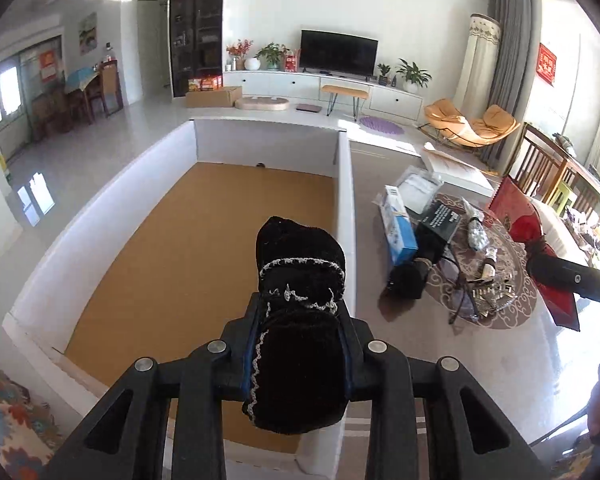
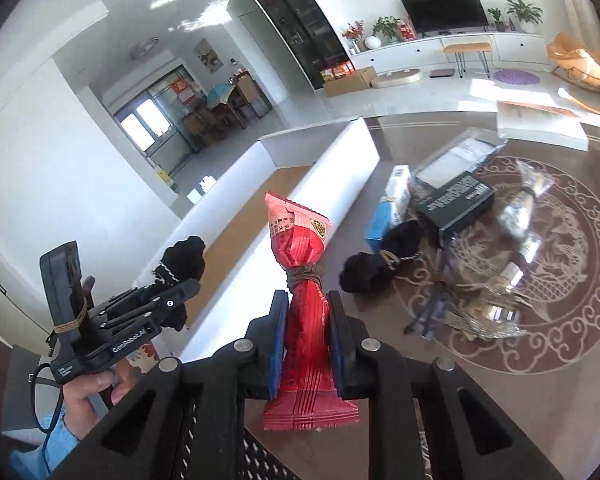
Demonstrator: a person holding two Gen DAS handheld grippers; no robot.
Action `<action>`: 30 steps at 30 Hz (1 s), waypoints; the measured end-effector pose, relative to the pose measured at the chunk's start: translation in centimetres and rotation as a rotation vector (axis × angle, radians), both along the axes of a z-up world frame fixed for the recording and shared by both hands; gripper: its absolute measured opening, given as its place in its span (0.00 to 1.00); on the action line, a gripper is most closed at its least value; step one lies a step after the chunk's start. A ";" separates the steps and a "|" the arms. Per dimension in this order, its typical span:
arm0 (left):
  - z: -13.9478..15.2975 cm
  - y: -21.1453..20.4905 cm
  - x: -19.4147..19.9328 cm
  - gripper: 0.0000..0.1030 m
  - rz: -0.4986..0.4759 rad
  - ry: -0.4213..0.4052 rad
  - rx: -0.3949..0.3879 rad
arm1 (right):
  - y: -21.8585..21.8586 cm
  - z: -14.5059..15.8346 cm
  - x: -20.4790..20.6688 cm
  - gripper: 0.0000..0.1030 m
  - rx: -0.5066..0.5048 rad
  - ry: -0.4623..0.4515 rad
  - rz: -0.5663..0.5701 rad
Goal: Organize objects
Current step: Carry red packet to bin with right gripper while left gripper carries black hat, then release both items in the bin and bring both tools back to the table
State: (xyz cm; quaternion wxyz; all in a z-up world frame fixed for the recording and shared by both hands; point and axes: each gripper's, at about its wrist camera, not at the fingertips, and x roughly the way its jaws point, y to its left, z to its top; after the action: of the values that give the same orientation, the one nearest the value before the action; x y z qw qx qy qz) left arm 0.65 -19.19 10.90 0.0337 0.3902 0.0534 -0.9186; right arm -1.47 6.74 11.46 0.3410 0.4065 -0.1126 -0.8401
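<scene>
Your left tool is pinching a black bundled sock with a pale stitched trim, its blue pads pressed against the cloth on both sides. The sock hangs in the air above the white-walled box with a brown cardboard floor, close to the box's right wall. From the right wrist view you can see your left hand gripping that tool's handle, with the sock's end sticking out beyond the fingers.

Your right tool is pressed together on a red snack packet tied round its middle with brown string; the pads clamp it below the tie and the packet stands nearly upright, lifted off the table.

On the dark table with its round pale ornamental pattern the remaining things lie in a loose heap beside the box's right wall: a second black sock bundle, a blue and white carton, a black box with white print, clear plastic packaging and some shiny wrapped pieces. A flat white box lid lies at the table's far edge.
</scene>
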 end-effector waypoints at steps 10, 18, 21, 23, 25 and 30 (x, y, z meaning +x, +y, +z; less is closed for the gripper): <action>-3.0 -9.7 -1.3 0.75 0.227 -0.147 -0.072 | -18.8 -2.0 -2.5 0.74 0.088 -0.016 0.170; -0.2 -2.0 2.5 0.75 0.032 -0.014 0.064 | -7.8 -2.4 0.1 0.91 0.183 0.201 -0.012; 0.9 4.7 4.0 0.81 -0.170 0.036 0.127 | -1.2 -4.4 1.7 0.93 0.313 0.264 -0.123; 0.6 8.8 5.1 1.00 -0.265 0.050 0.145 | 3.2 -6.1 2.3 0.95 0.381 0.247 -0.190; -1.2 12.1 5.2 1.00 -0.332 0.010 0.159 | 6.8 -8.2 2.3 0.95 0.448 0.188 -0.232; -9.0 16.8 1.6 1.00 -0.300 -0.167 0.081 | 11.5 -12.1 1.8 0.95 0.531 0.079 -0.273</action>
State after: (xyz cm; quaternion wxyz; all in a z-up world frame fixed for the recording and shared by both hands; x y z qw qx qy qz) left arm 2.22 -2.37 1.94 -0.1152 0.4696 0.0284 -0.8749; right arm 0.35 18.23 -0.65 0.1109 0.4298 0.0708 -0.8933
